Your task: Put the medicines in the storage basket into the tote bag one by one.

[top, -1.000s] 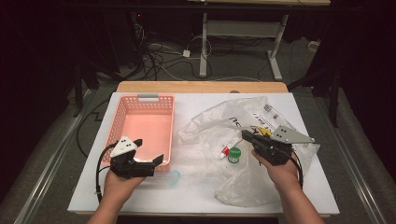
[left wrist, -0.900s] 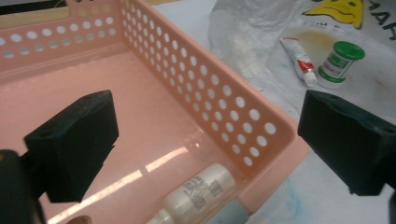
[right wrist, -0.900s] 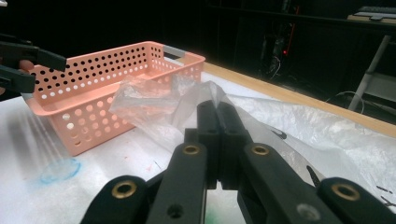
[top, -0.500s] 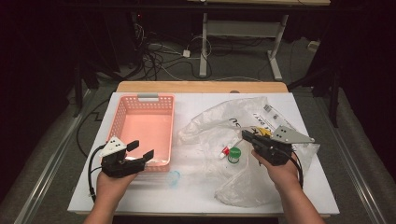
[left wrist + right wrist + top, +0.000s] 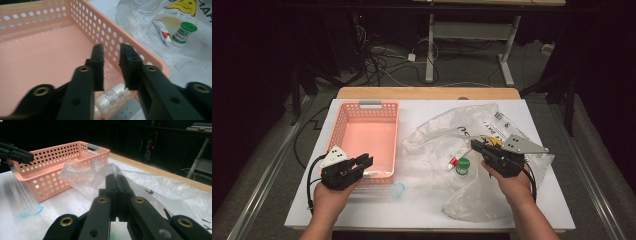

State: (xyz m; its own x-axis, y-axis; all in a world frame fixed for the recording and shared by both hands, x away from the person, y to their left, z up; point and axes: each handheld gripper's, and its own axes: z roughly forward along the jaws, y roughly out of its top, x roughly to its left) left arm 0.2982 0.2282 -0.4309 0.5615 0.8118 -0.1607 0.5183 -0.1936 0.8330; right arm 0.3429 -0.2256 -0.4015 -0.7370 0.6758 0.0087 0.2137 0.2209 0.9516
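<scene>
Bottle (image 5: pixel 113 97) lies in basket's (image 5: pixel 152 65) near corner | left gripper (image 5: pixel 111 51) above it, jaws just closing on nothing | right gripper (image 5: pixel 116 179) clamps bag (image 5: pixel 81 171) | risk: tugging the bag could roll tube (image 5: pixel 162 30) and jar (image 5: pixel 184 33) away

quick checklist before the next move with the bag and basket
1. Left gripper free of load: ok, jaws have just been closing, nothing between them.
2. Bottle inside the basket: ok, against the near wall.
3. Right gripper shut on the plastic bag: ok.
4. Tube and green-capped jar reachable: cannot tell, they lie under the plastic.
5. Basket upright on table: ok.
</scene>
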